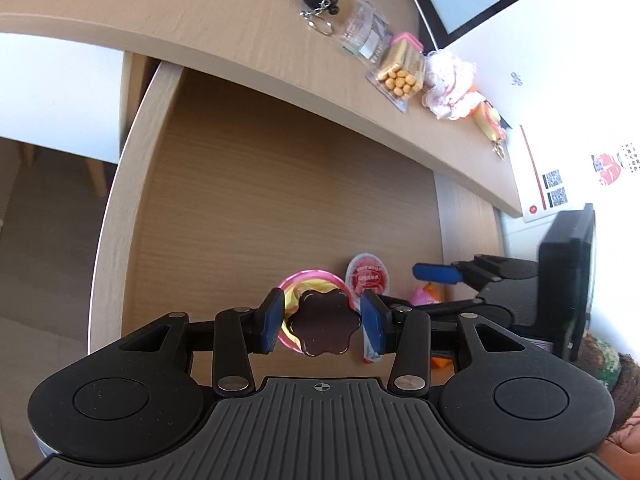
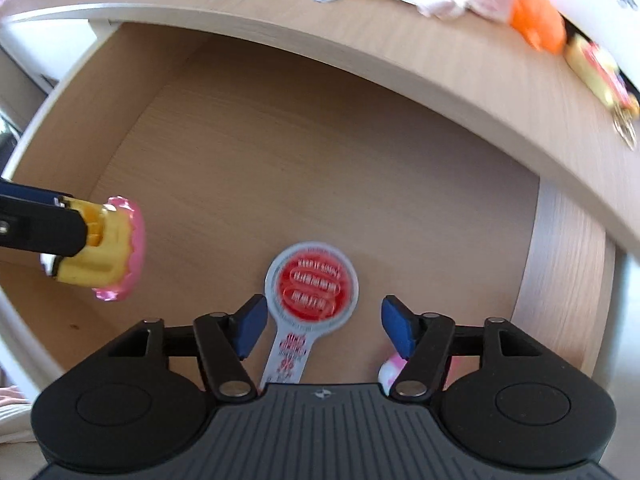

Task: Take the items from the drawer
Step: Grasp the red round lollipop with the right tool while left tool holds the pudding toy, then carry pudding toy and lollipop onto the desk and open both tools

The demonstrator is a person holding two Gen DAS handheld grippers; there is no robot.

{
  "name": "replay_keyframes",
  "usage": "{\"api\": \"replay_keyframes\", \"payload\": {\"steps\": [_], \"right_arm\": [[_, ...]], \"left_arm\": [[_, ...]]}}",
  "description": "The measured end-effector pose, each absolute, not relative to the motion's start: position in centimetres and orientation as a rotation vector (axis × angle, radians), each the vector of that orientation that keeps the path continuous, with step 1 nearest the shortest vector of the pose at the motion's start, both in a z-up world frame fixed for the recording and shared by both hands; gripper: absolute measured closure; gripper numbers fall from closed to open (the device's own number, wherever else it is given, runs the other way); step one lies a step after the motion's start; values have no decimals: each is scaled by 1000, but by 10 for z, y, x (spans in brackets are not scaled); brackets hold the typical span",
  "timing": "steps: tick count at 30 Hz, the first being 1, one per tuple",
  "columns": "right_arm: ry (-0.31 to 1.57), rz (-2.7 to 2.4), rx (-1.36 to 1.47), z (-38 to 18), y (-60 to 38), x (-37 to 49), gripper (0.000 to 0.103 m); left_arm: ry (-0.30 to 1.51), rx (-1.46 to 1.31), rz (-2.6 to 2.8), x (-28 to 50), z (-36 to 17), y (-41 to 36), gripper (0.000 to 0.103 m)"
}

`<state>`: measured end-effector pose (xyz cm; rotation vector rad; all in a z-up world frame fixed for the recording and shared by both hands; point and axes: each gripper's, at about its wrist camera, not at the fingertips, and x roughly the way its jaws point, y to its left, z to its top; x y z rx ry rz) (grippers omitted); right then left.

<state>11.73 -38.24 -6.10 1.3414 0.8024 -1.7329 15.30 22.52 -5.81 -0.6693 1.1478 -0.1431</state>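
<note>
The red-lidded cup (image 2: 311,292) is seen just beyond the parted right gripper (image 2: 322,330), tab pointing back toward it; the left gripper (image 1: 322,322) is clamped on a toy cupcake (image 1: 320,316).

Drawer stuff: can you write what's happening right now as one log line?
left tool: shut on toy cupcake | right tool: open above red-lidded cup | drawer: open

Drawer (image 2: 280,152): pale wood grain.
Counter (image 1: 200,12): same pale wood grain.
Toy cupcake (image 2: 108,254): yellow body, translucent pink frill, dark brown flower-shaped top.
Sealed cup (image 2: 312,286): grey-white foil lid, red round label with white lettering.
Left gripper (image 1: 322,322) and right gripper (image 2: 322,328): black, blue pads.
Biscuits (image 1: 398,70): tan, in clear pack.
</note>
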Motion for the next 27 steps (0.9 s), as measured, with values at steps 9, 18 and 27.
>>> {"api": "replay_keyframes", "payload": {"steps": [9,18,27], "right_arm": [[743,-1733,1464,-82,-394,95,22],[721,-1690,1489,-81,-410,103,31],[620,-1767,1476,-41,-389,121,42]], "left_arm": [[1179,-680,-134,159,-66,224,57],[1203,-653,-143,156,-66,220,57],[1211,-581,-186,143,-57,210,57]]}}
